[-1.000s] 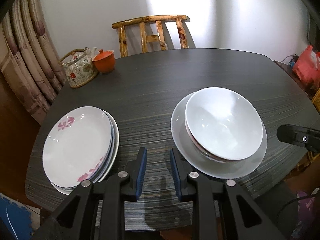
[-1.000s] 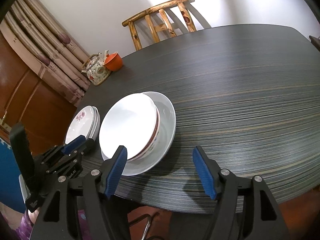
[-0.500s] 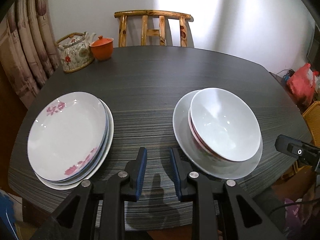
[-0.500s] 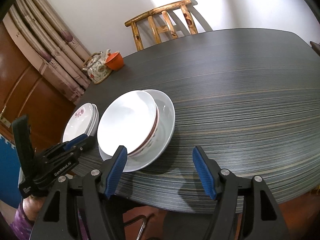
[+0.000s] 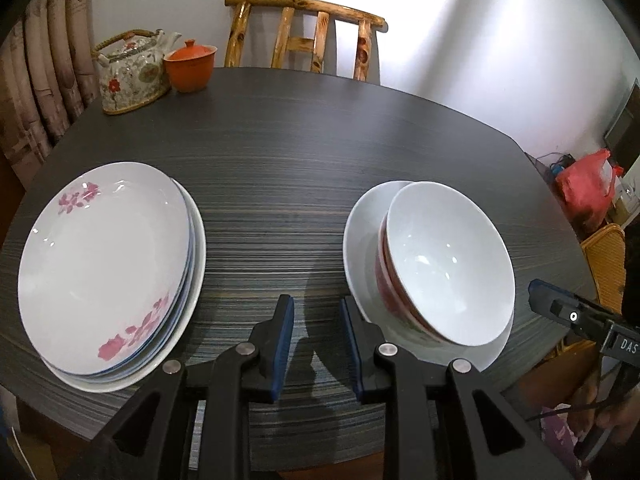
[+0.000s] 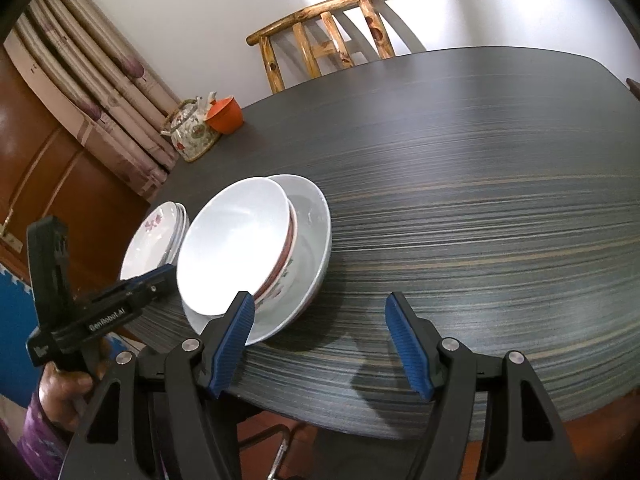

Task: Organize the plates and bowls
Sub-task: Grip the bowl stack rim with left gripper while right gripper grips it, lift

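Dark table (image 6: pixel 480 200) behind left gripper (image 6: pixel 160 280) labelled "GenRobot.AI".

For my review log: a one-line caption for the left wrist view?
Left claw, empty and slightly open, hovers between stacked floral plates and bowls nested on a plate on the dark table.

Left hand-held gripper (image 5: pixel 316 312) narrow, right hand-held gripper (image 6: pixel 320 320) wide

Glossy glazed ceramic plates (image 5: pixel 104 264) and bowls (image 5: pixel 448 260), matt streaked wood-grain table (image 5: pixel 320 152), knotty varnished wooden chair (image 5: pixel 304 32)
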Available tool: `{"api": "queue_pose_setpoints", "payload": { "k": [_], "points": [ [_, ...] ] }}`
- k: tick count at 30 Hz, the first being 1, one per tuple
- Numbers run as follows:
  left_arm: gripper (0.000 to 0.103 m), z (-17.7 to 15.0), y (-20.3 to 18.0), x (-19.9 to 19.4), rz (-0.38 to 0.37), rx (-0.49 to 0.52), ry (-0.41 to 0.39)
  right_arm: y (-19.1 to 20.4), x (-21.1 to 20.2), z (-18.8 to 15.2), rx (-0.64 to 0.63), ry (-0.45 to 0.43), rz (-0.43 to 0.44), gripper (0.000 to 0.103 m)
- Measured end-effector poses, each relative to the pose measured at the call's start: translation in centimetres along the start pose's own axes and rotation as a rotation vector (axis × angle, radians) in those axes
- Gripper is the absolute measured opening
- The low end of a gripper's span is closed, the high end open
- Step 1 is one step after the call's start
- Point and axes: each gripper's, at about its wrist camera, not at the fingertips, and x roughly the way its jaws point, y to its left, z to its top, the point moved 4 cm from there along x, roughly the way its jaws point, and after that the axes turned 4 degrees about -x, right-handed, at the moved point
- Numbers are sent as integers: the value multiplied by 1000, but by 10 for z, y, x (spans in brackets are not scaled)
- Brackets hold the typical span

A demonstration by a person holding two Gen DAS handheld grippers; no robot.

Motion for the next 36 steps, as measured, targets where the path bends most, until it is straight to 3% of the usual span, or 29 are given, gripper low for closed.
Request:
{"api": "queue_pose_setpoints", "payload": {
  "k": [14, 21, 25, 27, 36],
  "points": [
    [24, 11, -1, 3, 13, 66, 22, -13, 25, 13, -5, 60, 9, 57],
    [24, 15, 7, 2, -58, -1, 91, -18, 35, 18, 2, 82, 27, 54],
    [29, 18, 19, -4, -187, -115, 129, -21, 41, 20, 15, 99, 49, 54],
    [34, 18, 19, -4, -181, -114, 138, -22, 42, 22, 23, 99, 56, 54],
    [35, 15, -1, 18, -183, -27, 197, -27, 47, 27, 36, 122, 92, 54]
  ]
}}
